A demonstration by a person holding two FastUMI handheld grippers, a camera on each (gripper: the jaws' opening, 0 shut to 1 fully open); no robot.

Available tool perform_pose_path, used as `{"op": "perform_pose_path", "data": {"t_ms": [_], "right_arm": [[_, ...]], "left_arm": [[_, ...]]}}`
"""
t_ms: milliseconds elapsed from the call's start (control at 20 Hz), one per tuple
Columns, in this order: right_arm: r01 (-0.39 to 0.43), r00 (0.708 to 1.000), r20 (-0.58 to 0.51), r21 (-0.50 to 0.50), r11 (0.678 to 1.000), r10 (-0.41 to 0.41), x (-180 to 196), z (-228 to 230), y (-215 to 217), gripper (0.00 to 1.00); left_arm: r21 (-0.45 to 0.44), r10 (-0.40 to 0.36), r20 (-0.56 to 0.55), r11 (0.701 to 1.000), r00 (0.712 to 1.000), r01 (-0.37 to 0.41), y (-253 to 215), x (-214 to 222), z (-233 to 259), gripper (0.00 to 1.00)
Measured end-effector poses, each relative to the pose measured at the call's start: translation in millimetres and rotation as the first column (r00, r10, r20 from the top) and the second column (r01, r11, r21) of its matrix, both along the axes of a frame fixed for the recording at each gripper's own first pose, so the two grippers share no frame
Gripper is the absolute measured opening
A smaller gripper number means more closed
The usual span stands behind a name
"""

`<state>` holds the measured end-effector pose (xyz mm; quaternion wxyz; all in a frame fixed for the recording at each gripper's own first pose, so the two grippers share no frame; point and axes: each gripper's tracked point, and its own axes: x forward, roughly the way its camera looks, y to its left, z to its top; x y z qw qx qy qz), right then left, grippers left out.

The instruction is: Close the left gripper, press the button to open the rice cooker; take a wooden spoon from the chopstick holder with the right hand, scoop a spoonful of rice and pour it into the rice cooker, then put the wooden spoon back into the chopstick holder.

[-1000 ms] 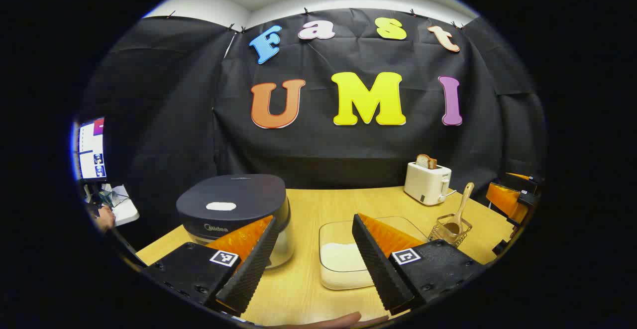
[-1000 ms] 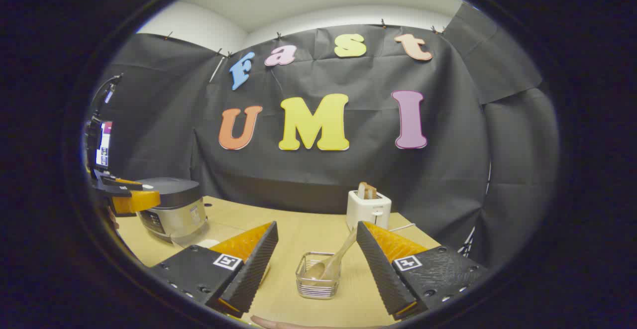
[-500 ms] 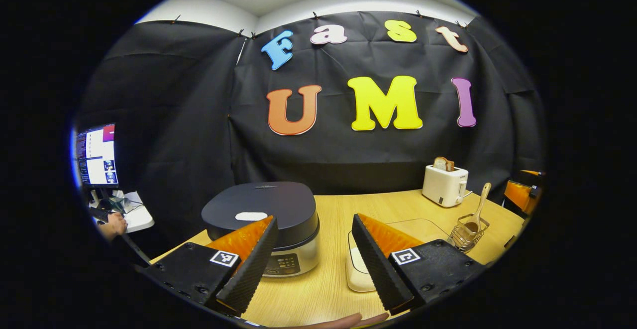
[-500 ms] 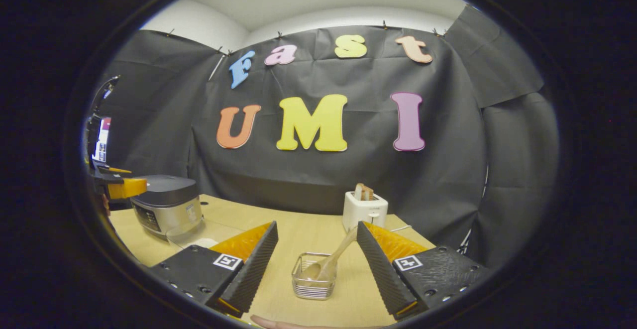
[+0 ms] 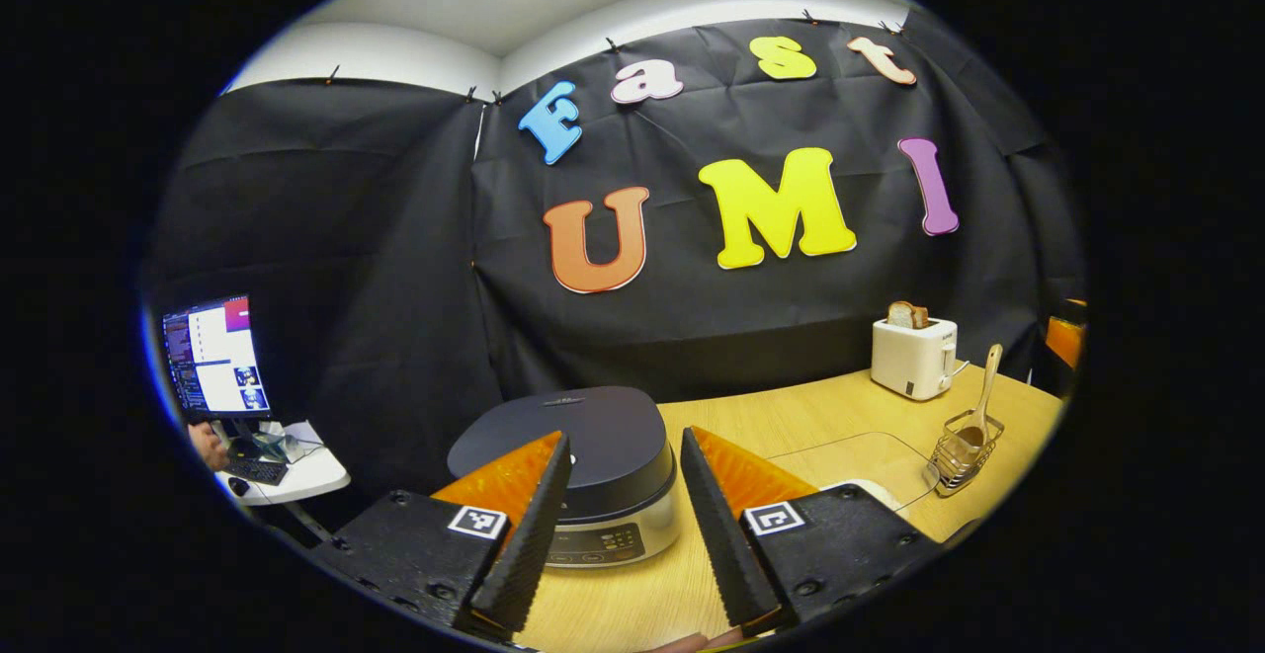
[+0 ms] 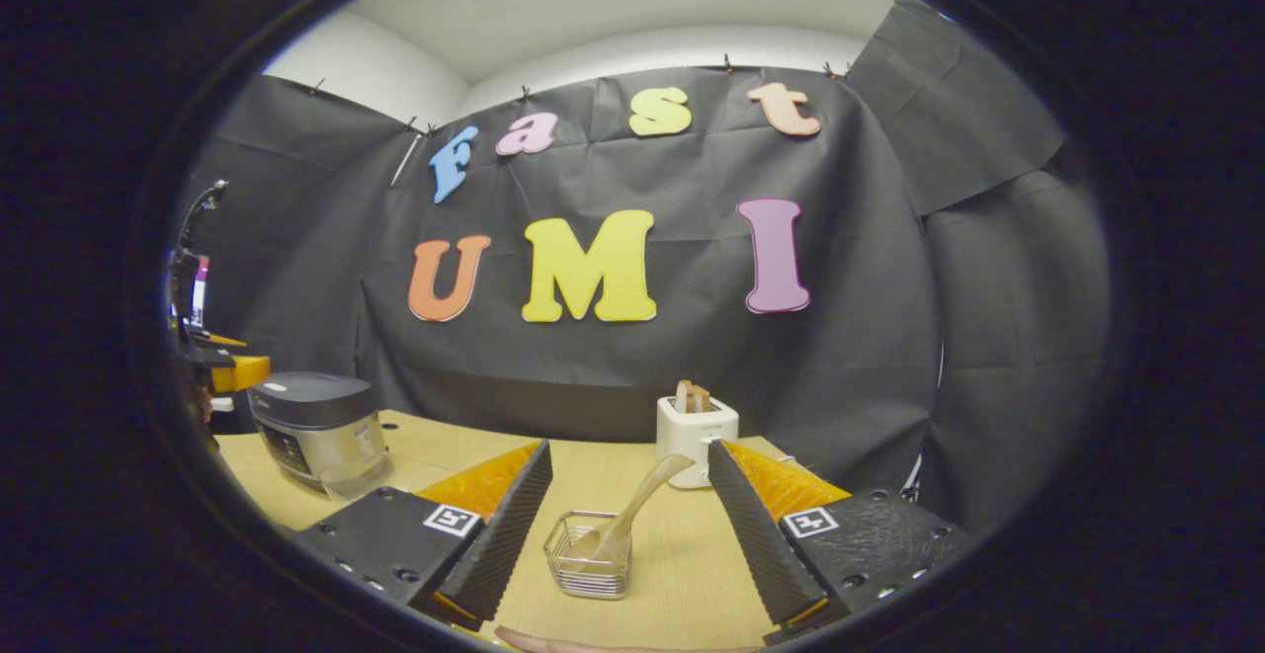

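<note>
The rice cooker [image 5: 593, 460] has a dark lid that is down and a silver body, and it stands on the wooden table [image 5: 791, 416] straight ahead of my left gripper [image 5: 623, 446]. That gripper is open with a narrowed gap, nothing between its fingers. A wire chopstick holder [image 5: 964, 450] at the right holds the wooden spoon [image 5: 985, 391] upright. A clear rice tray [image 5: 840, 455] lies between cooker and holder. In the right gripper view, my right gripper [image 6: 628, 455] is open above and short of the holder [image 6: 590, 556], the spoon [image 6: 632, 513] leaning right. The rice cooker [image 6: 316, 426] and left gripper [image 6: 232, 371] sit far left.
A white toaster [image 5: 914, 357] with bread stands at the back right of the table, behind the holder, and appears as the toaster [image 6: 695, 426] in the right gripper view. Off the table's left edge are a lit monitor [image 5: 212, 357], a small white desk [image 5: 296, 475] and a person's hand [image 5: 208, 446].
The left gripper has swung left, so the rice cooker now sits between its fingers, and its fingers have drawn closer together. The right gripper has shifted slightly; the holder sits lower left in its view.
</note>
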<state>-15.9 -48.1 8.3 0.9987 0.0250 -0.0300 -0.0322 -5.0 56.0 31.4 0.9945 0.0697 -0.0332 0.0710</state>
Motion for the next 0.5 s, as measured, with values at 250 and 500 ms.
{"op": "perform_pose_path", "data": {"t_ms": [250, 500], "right_arm": [[0.034, 0.999, -0.039, 0.005, 0.999, -0.034, 4.0, -7.9, -17.6, 0.95], [0.057, 0.998, -0.035, 0.017, 0.998, -0.056, 2.5, -11.1, -33.7, 0.95]], "left_arm": [[-0.031, 0.052, -0.067, 0.998, 0.996, -0.054, 29.0, 21.9, -4.0, 0.29], [-0.03, 0.121, -0.162, 0.991, 0.979, -0.127, 66.8, 43.1, -12.9, 0.13]]}}
